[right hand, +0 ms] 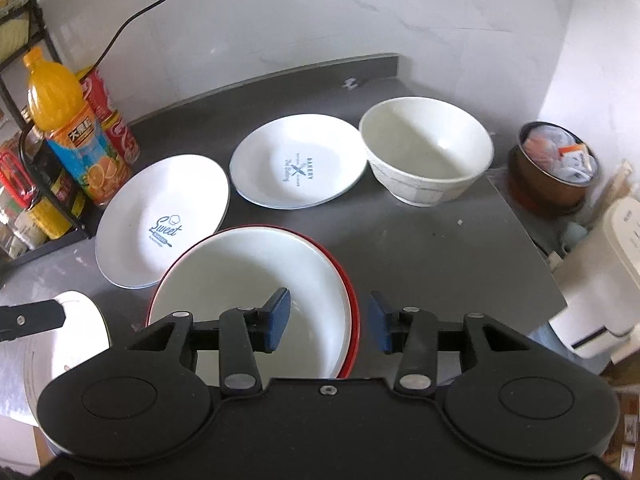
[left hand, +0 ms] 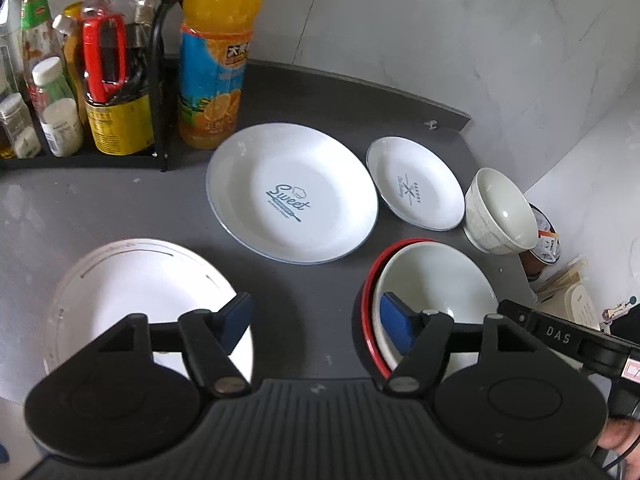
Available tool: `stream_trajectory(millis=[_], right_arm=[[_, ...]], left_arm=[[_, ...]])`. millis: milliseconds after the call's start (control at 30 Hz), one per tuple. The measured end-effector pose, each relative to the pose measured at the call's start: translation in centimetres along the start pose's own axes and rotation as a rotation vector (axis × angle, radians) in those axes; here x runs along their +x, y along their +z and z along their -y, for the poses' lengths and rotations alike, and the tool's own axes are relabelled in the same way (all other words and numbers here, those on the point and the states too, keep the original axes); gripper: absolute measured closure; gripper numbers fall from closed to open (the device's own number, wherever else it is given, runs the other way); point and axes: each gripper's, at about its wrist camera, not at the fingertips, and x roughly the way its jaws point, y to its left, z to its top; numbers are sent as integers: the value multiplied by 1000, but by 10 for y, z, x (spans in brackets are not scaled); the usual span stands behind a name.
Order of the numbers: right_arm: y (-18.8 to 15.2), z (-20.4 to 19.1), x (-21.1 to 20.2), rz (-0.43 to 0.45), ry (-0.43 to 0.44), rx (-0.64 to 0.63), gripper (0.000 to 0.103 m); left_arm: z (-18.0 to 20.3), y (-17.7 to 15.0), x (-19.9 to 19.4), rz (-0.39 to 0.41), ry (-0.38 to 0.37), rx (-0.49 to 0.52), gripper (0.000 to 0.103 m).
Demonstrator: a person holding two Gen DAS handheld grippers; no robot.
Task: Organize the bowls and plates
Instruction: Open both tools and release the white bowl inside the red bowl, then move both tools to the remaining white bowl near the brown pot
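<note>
Between the blue pads of our right gripper (right hand: 328, 322), which stands spread wide and grasps nothing, we see the near rim of a white bowl (right hand: 248, 280) nested inside a red-rimmed bowl (right hand: 352, 300); one pad hangs over the white interior, the other outside the red rim. Our left gripper (left hand: 316, 320) is likewise released, its jaws apart over bare counter, with a white plate (left hand: 132, 292) under its pad at 9 o'clock and the nested pair at 3 o'clock. Only the left view shows that plate nearly whole; the right view catches just its edge at 8 o'clock. Only the right view shows the white appliance (right hand: 600, 276) at 3 o'clock, beyond the counter's edge, and a red can (right hand: 112, 116) behind the orange juice bottle (left hand: 216, 52). At 12 o'clock from the left gripper lies the "Sweet" plate (left hand: 292, 194), at 1 o'clock the smaller "Bakery" plate (left hand: 414, 184), and just beside it a textured white bowl (left hand: 500, 212). We count three plates and three bowls. They rest on a dark grey counter (left hand: 100, 208) set into a corner of pale marbled wall (left hand: 440, 40). At 10 o'clock a black rack (left hand: 160, 80) holds several sauce bottles, too crowded for us to count. Off the counter's far right sits a brown pot (right hand: 548, 188) filled with packets.
</note>
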Motion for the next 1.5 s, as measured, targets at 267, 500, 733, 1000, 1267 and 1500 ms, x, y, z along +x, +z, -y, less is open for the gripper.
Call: stream_trajectory(millis=[267,500,733,1000,1267,1500], right_arm=[[-15,-13,-25,65,-39,56,49],[-17,-19,-47,127,-65,88,26],[-10,-7,-58,178,-65,109,17],[7,35,-47,212,-65,151,16],[34,93,-21,206,-27,188,17],[57,135,13,178,33,186,33]], left_arm=[[-22,1,-17,19,-13,69,25],[-25,9,-26,38,-27,123,16],[-5,21,-23,63,-53,165,14],[47,39,-3,76,-55,209,14],[105,61,33,47,-36,186,14],[162,72,73,39,-12,172,14]])
